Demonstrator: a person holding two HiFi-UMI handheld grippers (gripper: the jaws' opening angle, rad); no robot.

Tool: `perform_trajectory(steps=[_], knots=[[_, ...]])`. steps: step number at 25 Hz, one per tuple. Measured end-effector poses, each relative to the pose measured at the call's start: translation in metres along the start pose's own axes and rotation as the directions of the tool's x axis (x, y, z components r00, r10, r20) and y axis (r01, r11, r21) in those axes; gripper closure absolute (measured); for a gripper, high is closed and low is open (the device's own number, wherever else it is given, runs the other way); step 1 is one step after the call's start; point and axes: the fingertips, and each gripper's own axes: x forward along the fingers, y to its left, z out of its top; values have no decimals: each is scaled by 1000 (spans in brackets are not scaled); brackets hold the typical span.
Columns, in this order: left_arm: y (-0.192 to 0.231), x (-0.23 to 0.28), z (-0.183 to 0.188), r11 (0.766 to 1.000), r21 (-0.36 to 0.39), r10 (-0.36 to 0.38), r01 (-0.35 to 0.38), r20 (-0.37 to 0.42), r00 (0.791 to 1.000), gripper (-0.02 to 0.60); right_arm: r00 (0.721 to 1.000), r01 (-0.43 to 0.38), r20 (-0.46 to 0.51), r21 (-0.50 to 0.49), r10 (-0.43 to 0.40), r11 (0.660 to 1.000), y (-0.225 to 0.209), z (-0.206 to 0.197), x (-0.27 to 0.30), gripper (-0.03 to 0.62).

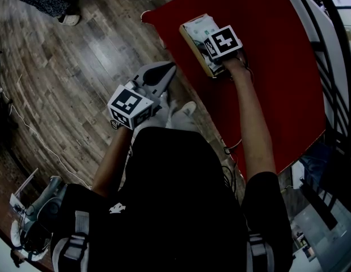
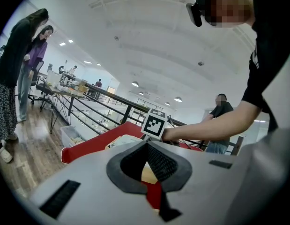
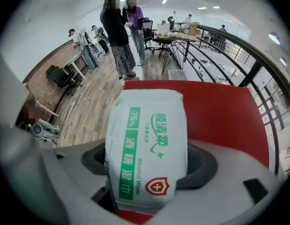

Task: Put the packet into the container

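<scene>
A white and green packet (image 3: 147, 149) of alcohol wipes stands between the jaws of my right gripper (image 3: 148, 167), which is shut on its two sides. In the head view that gripper (image 1: 214, 49) holds the packet (image 1: 200, 26) over a tan container (image 1: 192, 45) on the red table (image 1: 277, 78); I cannot tell whether the packet rests in it. My left gripper (image 1: 168, 71) hangs off the table's left edge over the floor. Its jaws are shut with nothing in them. In the left gripper view it (image 2: 152, 172) points at the container (image 2: 117, 142) and the right arm.
The table's near left corner (image 1: 146, 17) lies close to the left gripper. A black railing (image 1: 328, 55) runs along the table's right side. Two people (image 3: 120, 32) stand on the wooden floor (image 1: 79, 84) beyond the table, with desks (image 3: 175, 36) behind them. A white cable (image 1: 33, 132) trails across the floor.
</scene>
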Motion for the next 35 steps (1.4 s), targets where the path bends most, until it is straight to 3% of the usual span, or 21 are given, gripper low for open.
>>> perform_trajectory(steps=[35], knots=[[-6, -3, 5, 1000, 2, -22, 22, 15, 1000, 578, 998, -3, 64, -45, 5, 999, 7, 0, -18, 209]])
